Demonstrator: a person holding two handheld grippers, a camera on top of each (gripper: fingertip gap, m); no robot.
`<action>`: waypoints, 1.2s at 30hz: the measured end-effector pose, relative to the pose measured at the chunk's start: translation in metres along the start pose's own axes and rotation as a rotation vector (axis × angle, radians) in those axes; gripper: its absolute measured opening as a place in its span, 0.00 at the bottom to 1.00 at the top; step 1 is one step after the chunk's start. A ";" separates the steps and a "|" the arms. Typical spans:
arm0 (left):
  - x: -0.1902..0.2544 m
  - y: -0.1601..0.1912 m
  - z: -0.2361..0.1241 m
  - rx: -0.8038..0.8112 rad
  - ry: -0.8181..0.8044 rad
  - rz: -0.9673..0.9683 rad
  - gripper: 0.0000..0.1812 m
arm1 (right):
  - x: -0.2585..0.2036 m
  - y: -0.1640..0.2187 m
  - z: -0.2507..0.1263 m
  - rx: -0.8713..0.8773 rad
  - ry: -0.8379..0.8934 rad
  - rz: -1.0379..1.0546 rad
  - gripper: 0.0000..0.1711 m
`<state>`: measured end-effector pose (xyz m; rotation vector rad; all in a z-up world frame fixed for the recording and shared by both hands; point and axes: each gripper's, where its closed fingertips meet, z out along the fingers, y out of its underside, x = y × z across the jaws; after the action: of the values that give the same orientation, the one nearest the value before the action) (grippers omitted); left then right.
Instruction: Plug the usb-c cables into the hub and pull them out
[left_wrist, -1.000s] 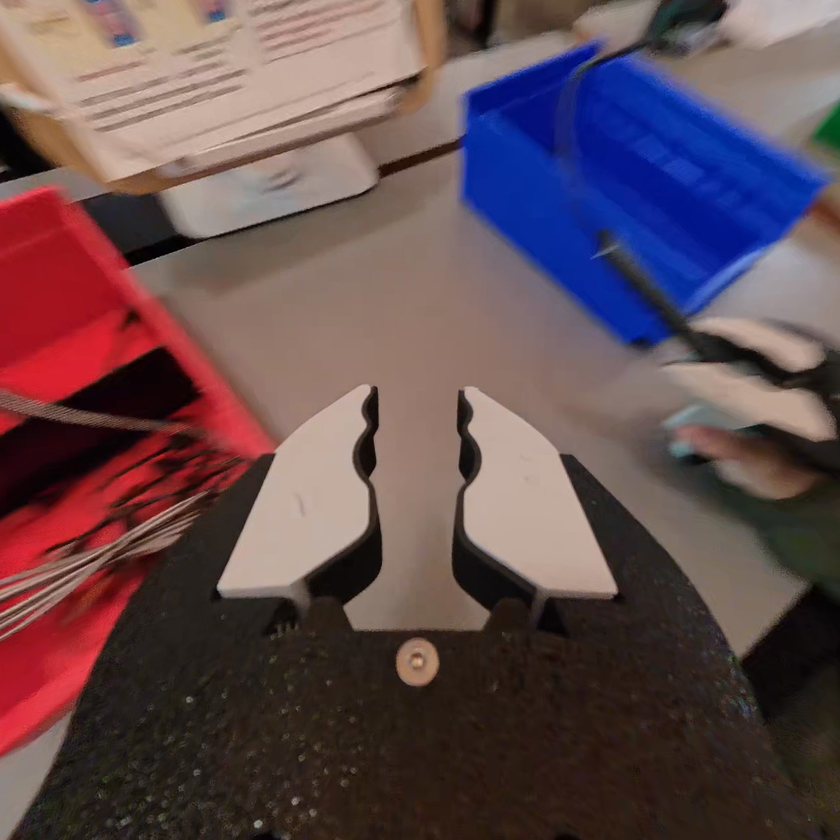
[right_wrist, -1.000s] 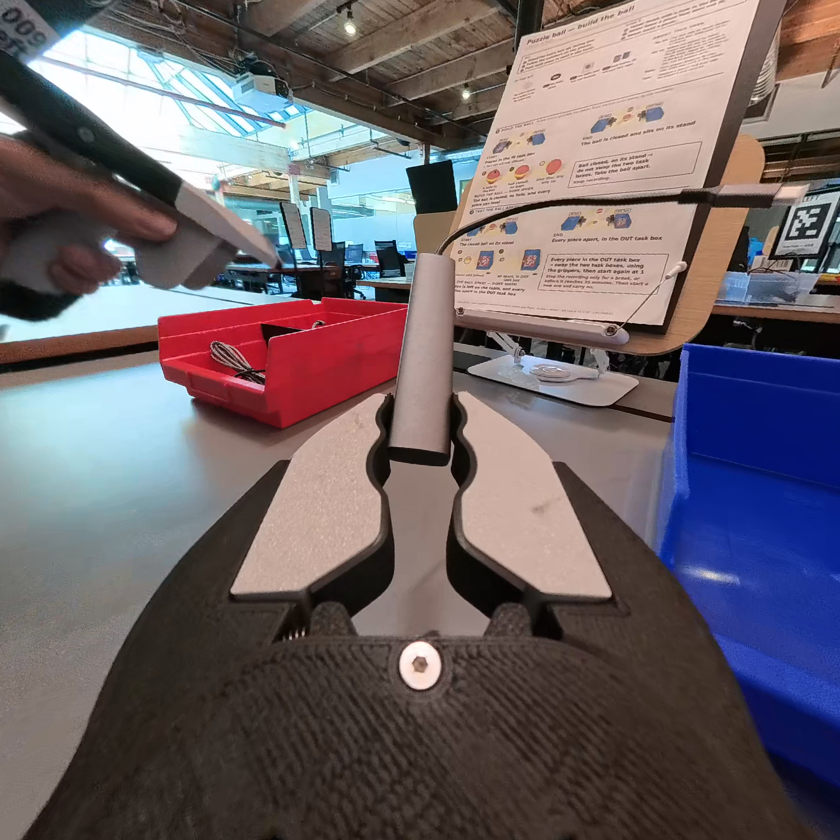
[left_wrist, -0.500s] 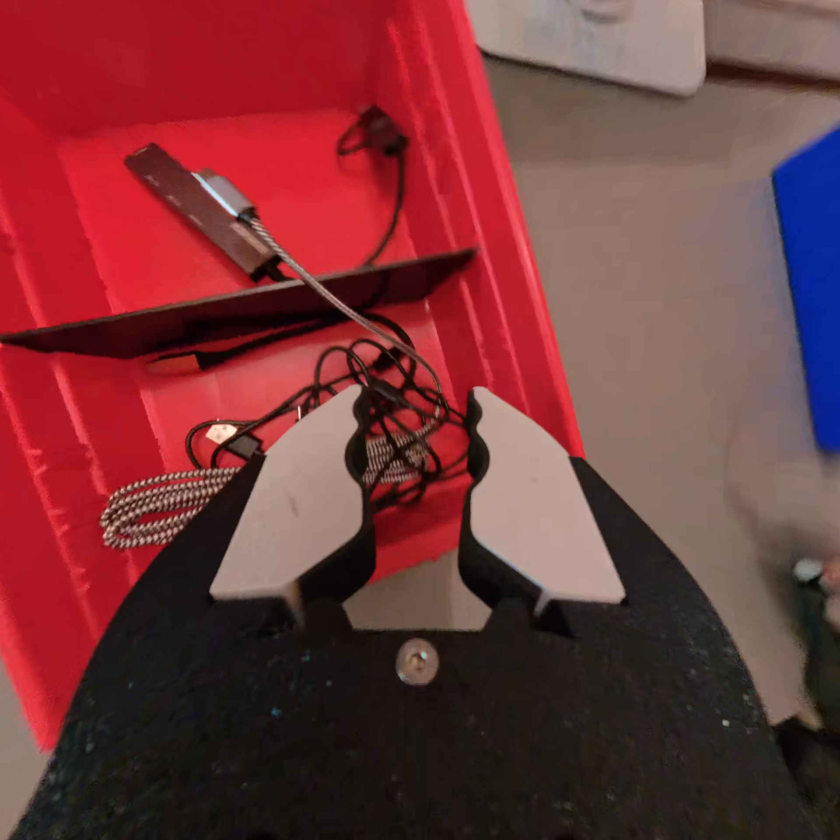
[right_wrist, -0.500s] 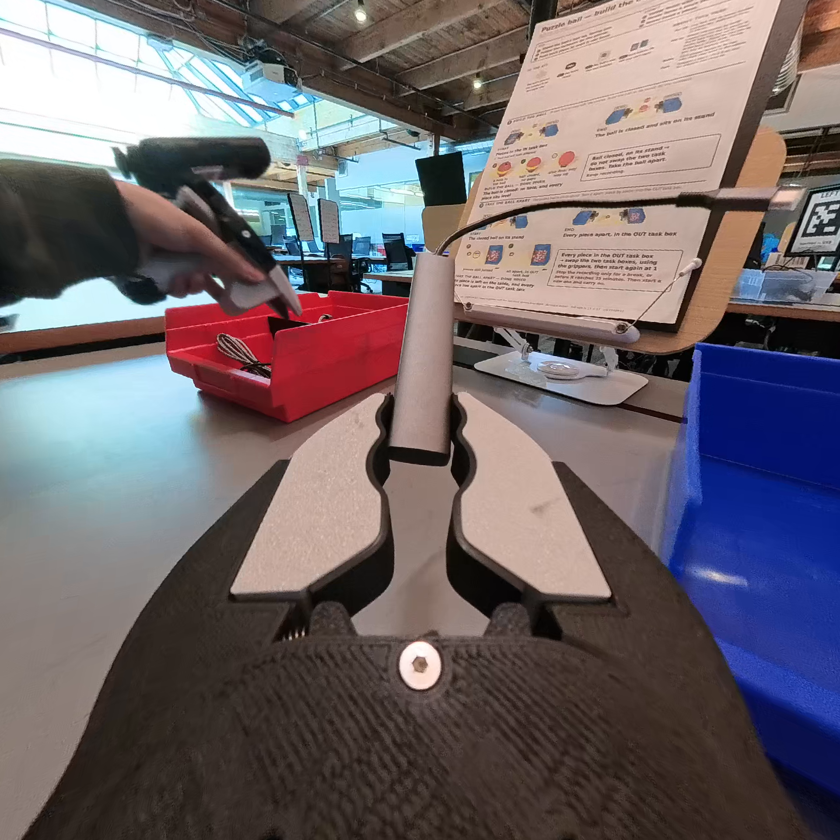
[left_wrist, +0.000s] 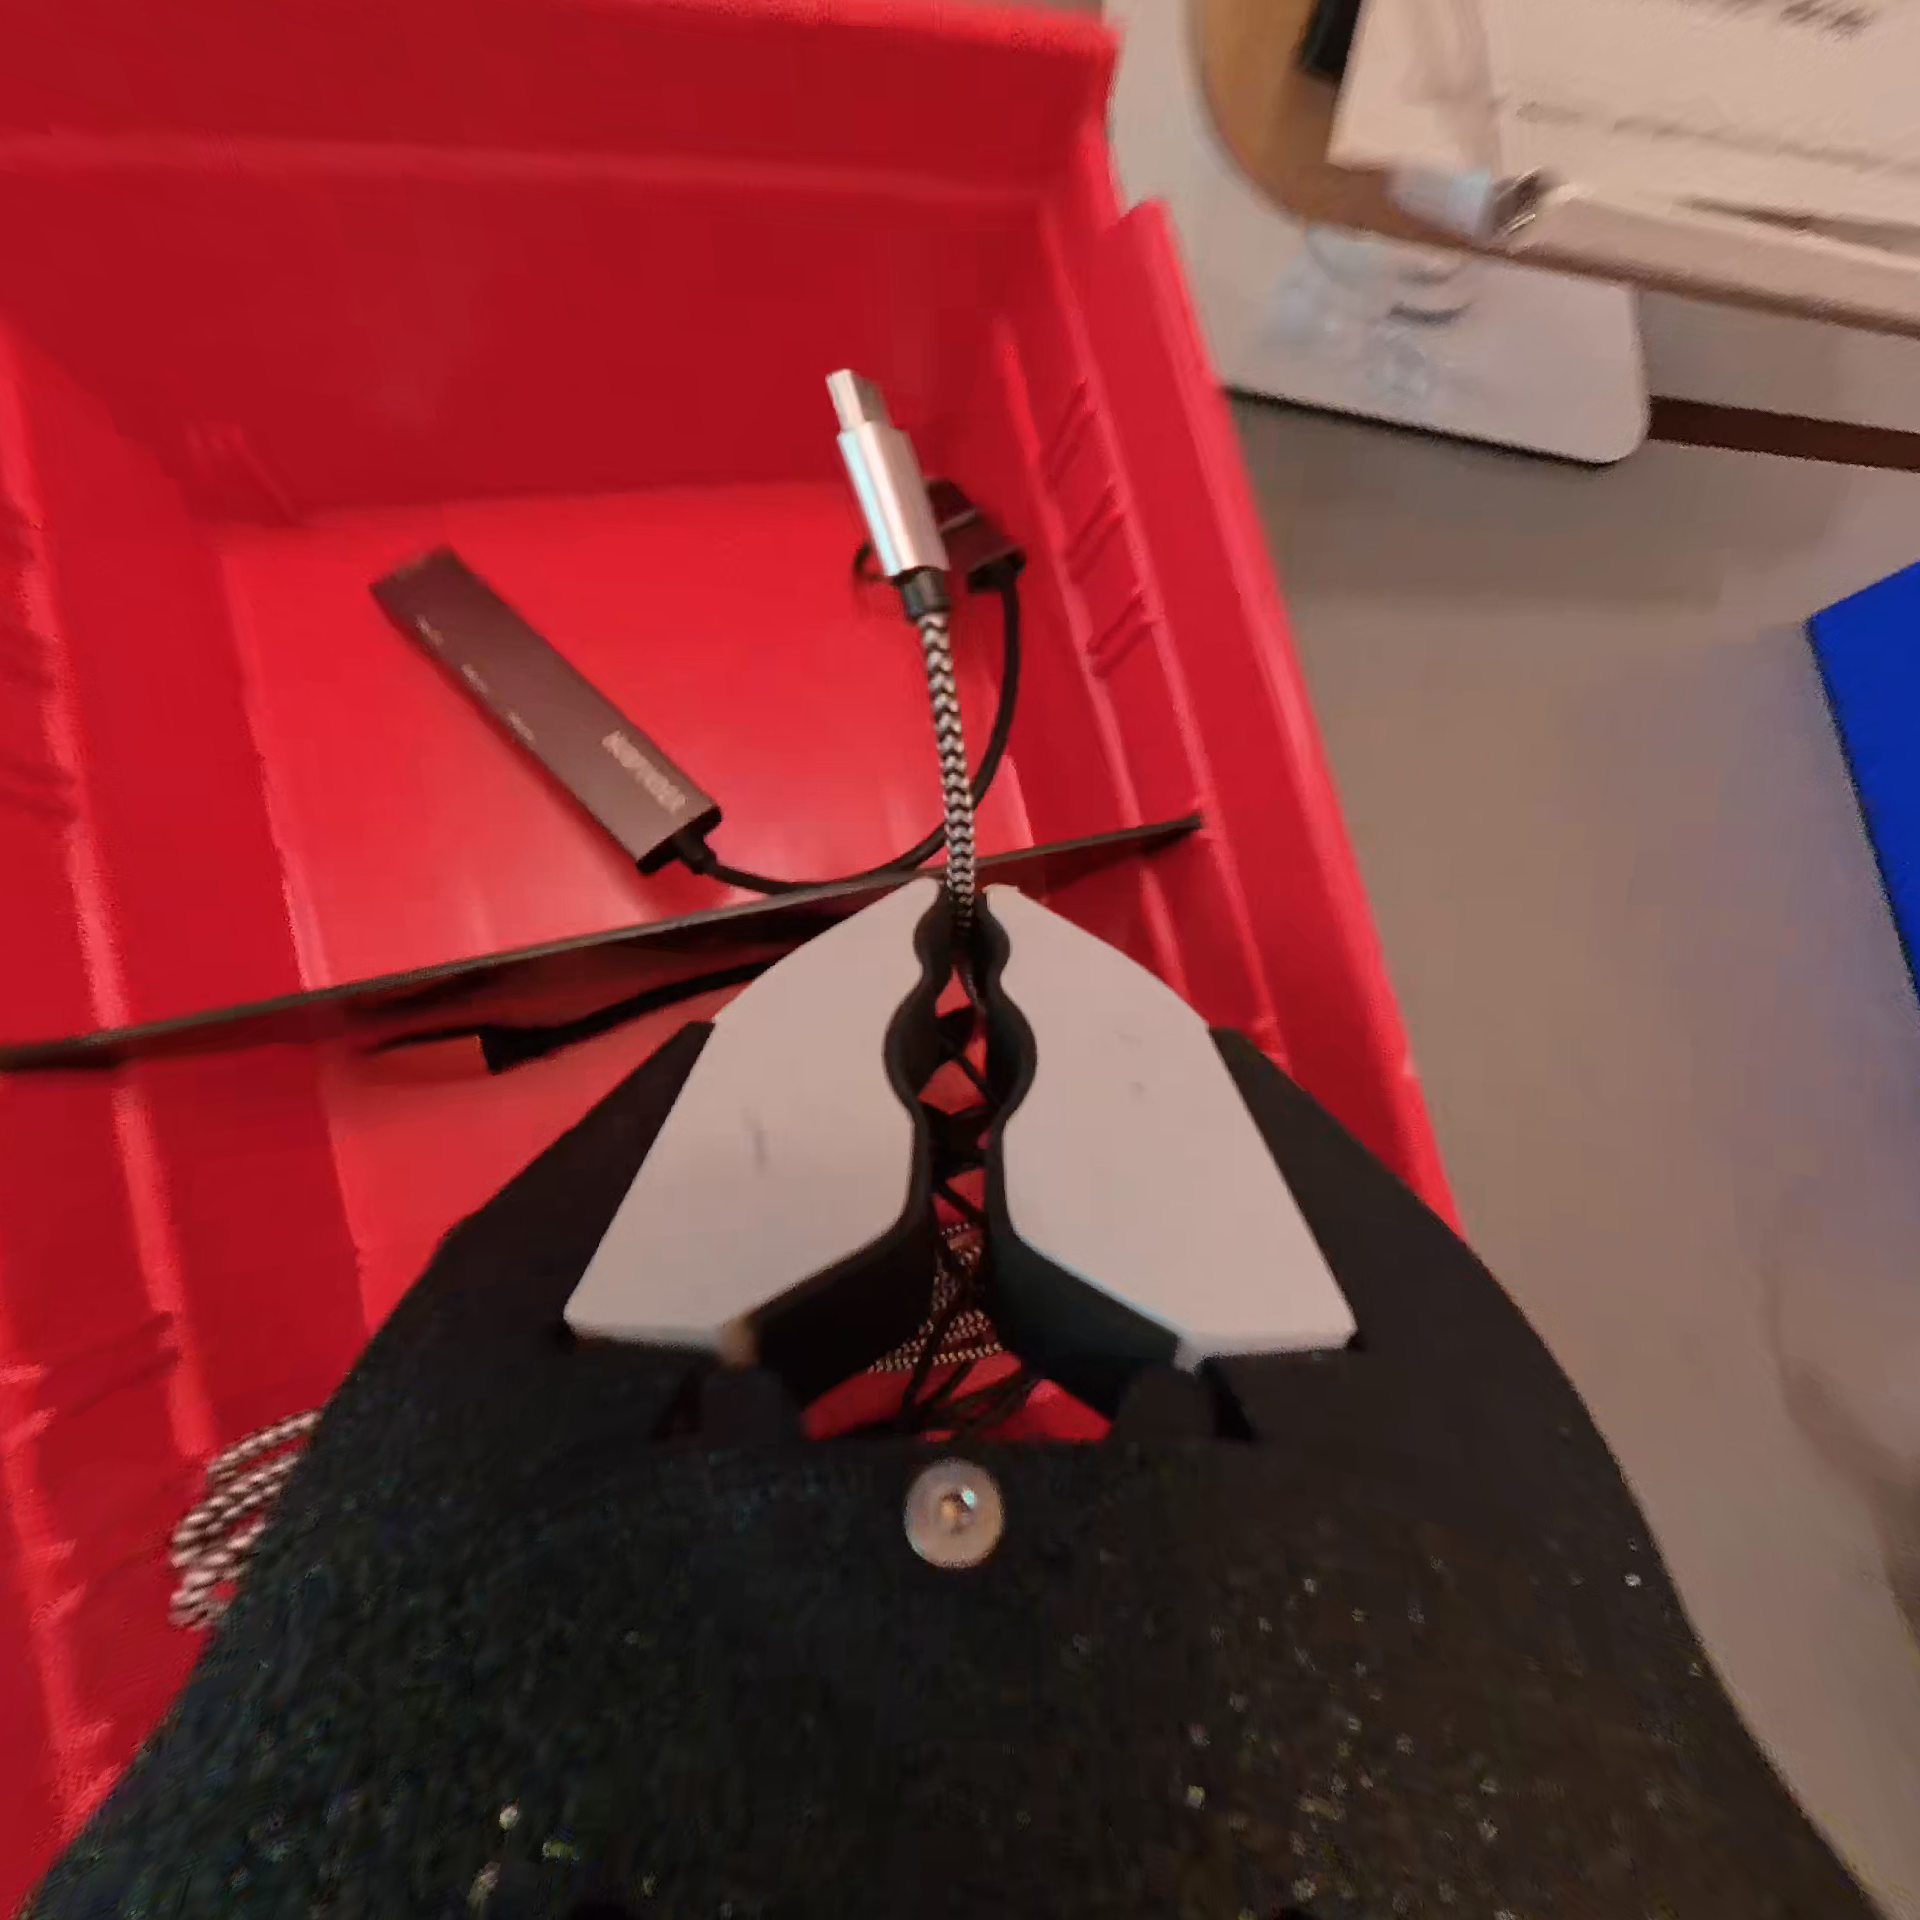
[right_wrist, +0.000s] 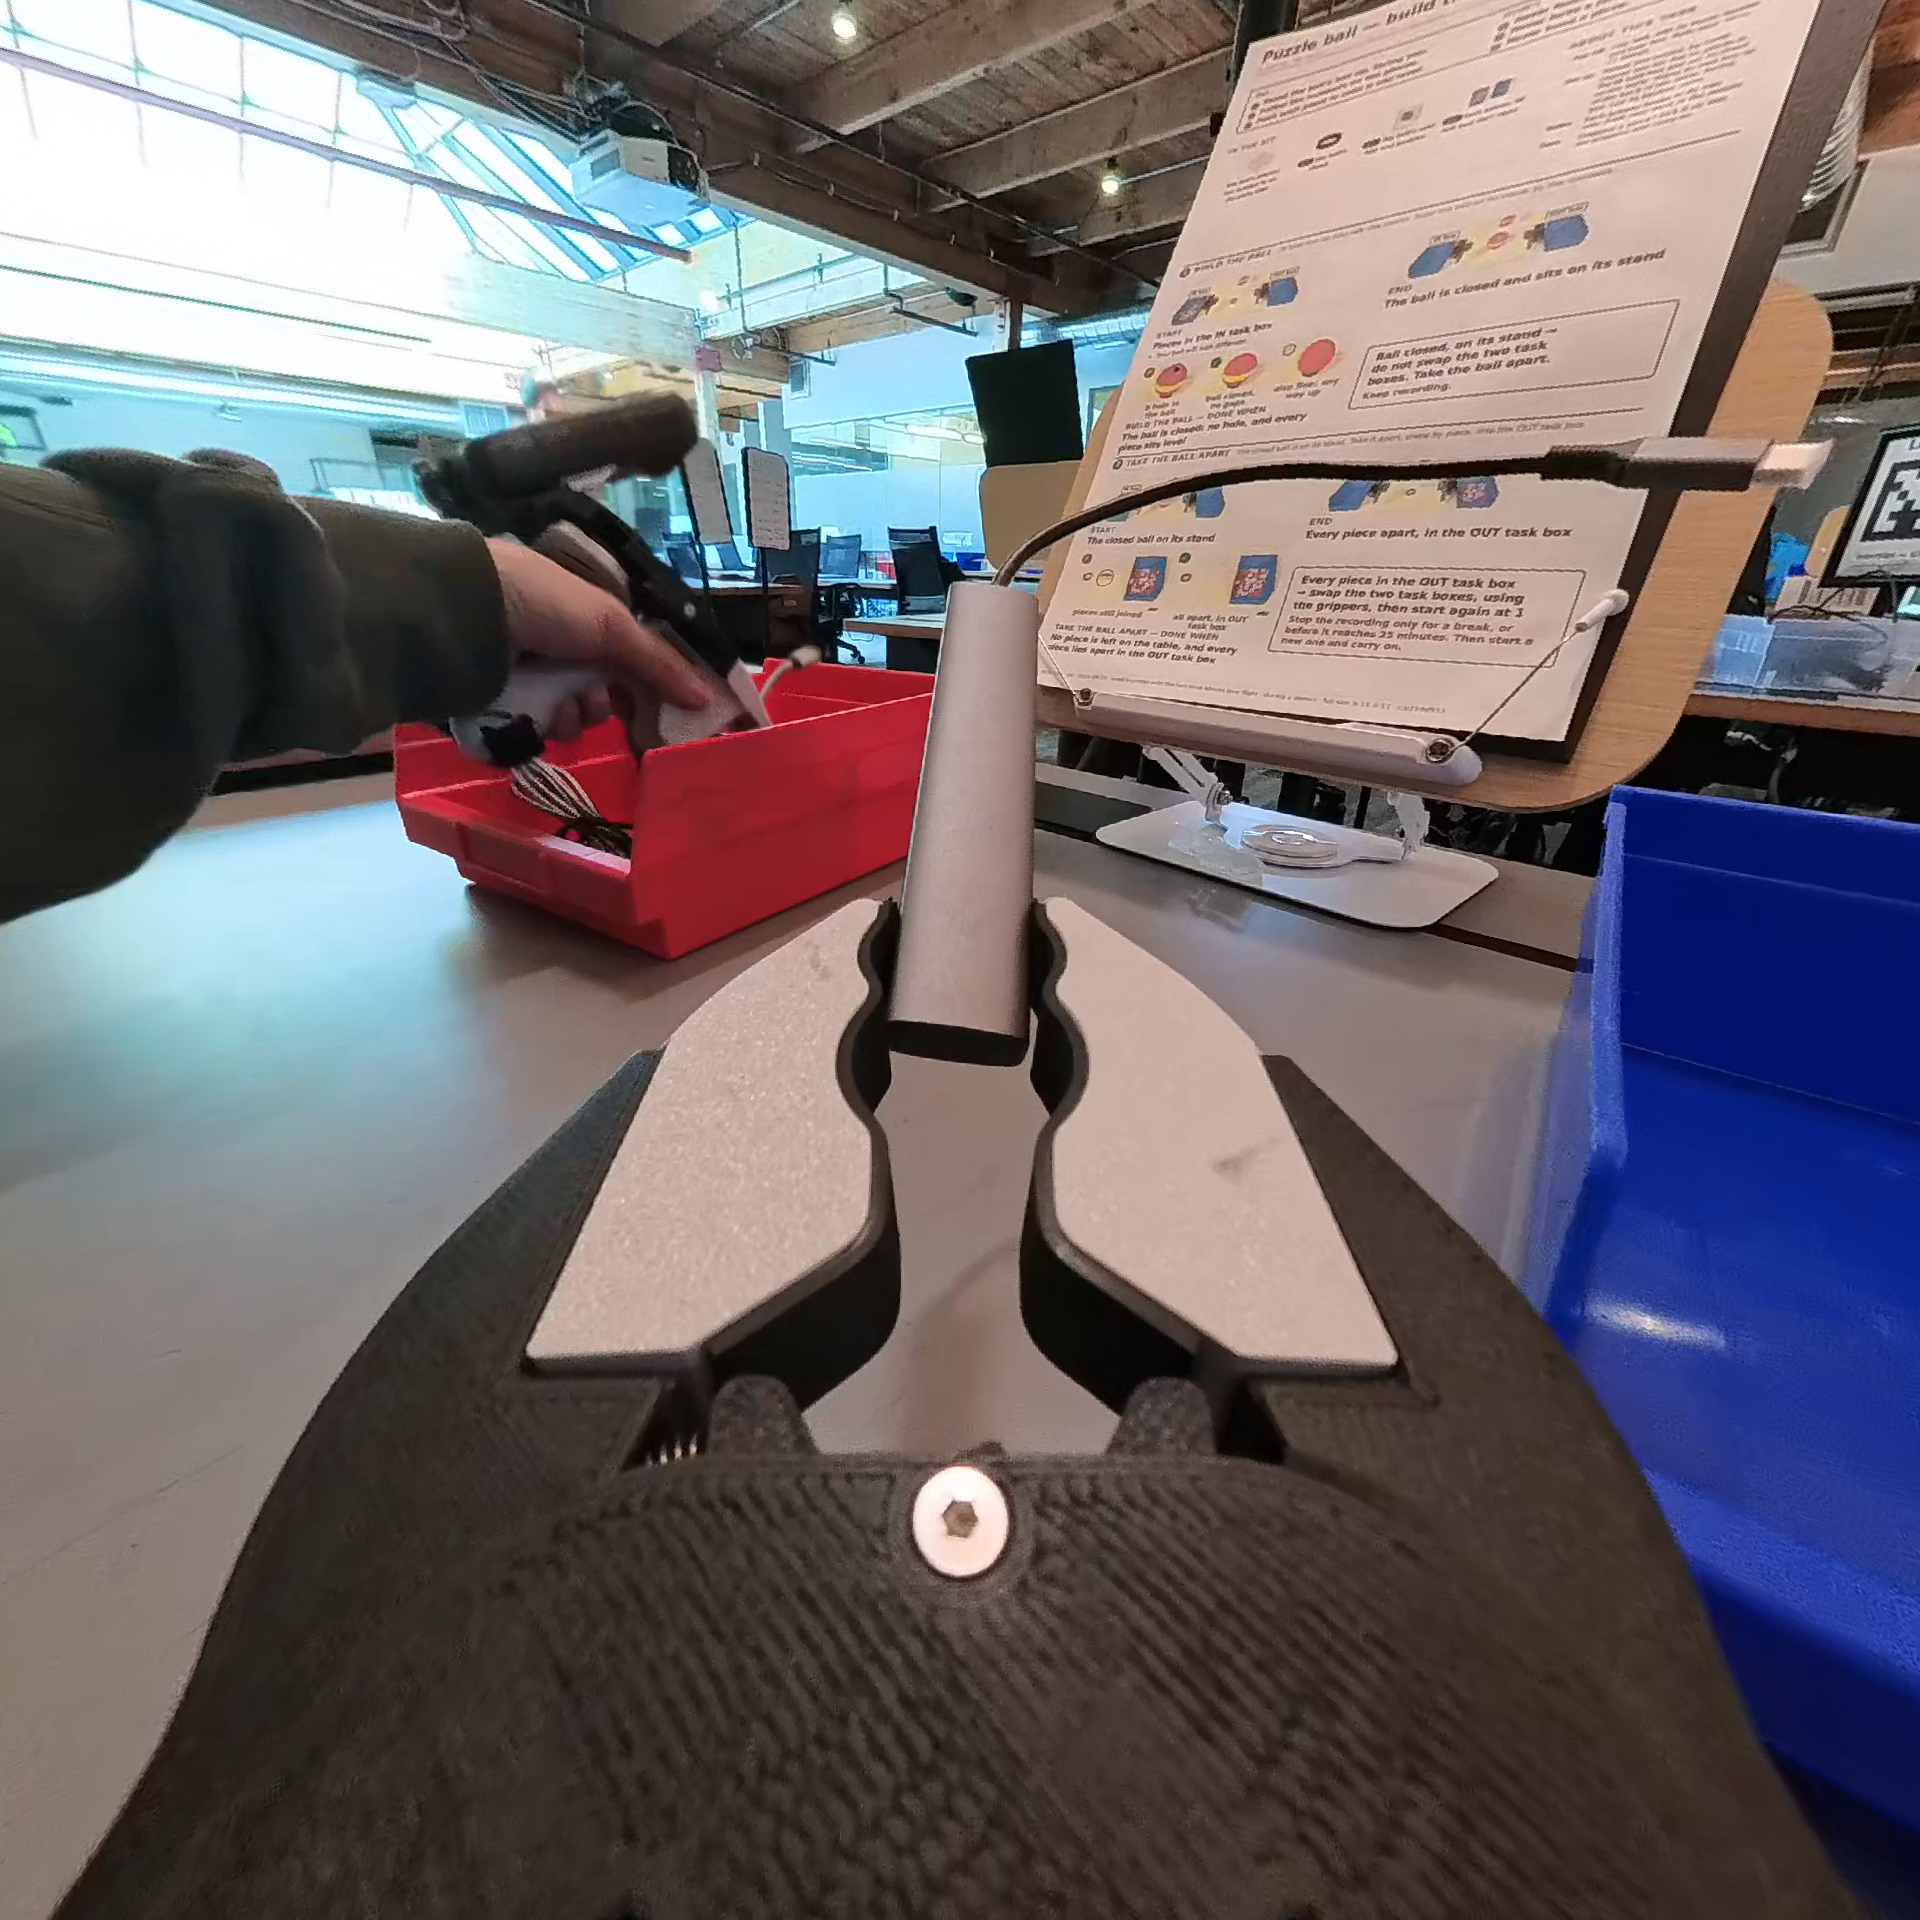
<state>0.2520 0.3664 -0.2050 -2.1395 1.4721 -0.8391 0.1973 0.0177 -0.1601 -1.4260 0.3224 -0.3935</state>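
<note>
We had the left gripper (left_wrist: 964, 894) over the red bin (left_wrist: 582, 312), its fingers pinched shut on a braided cable (left_wrist: 951, 748) just below the plug. The cable's silver USB-C plug (left_wrist: 883, 488) stood up beyond the fingertips, pointing away from us, and the rest of the braid trailed back down between the fingers into the near compartment. Past the black divider (left_wrist: 520, 961), in the far compartment, a dark hub (left_wrist: 540, 707) lay flat on the bin floor with its own thin black lead (left_wrist: 997, 727) curling round to the right. Our right gripper (right_wrist: 961, 925) was clamped on the lower end of a silver hub (right_wrist: 966, 810) — held upright above the grey table (right_wrist: 260, 1039), beside the blue bin (right_wrist: 1766, 1195). That hub's short black lead (right_wrist: 1247, 494) arched to the right and ended in a plug (right_wrist: 1704, 462) hanging free in front of the instruction sheet (right_wrist: 1455, 364) on its stand. From the right wrist view we saw the left gripper (right_wrist: 717, 707) — in a hand (right_wrist: 592, 644) with a dark sleeve — dipped into the red bin (right_wrist: 748, 810), well apart from the silver hub.
</note>
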 end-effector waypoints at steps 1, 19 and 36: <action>0.004 -0.008 -0.009 0.032 0.005 0.032 0.01 | 0.000 0.000 0.000 0.000 -0.001 0.001 0.14; 0.154 -0.121 -0.309 0.539 0.303 0.415 0.01 | 0.005 -0.002 -0.002 0.021 0.015 0.027 0.14; 0.201 0.155 -0.116 -0.202 0.485 0.799 0.02 | 0.013 -0.005 -0.005 0.052 0.031 0.088 0.14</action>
<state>0.1191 0.1235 -0.1686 -1.2650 2.4861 -0.9345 0.2068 0.0067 -0.1552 -1.3514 0.3962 -0.3502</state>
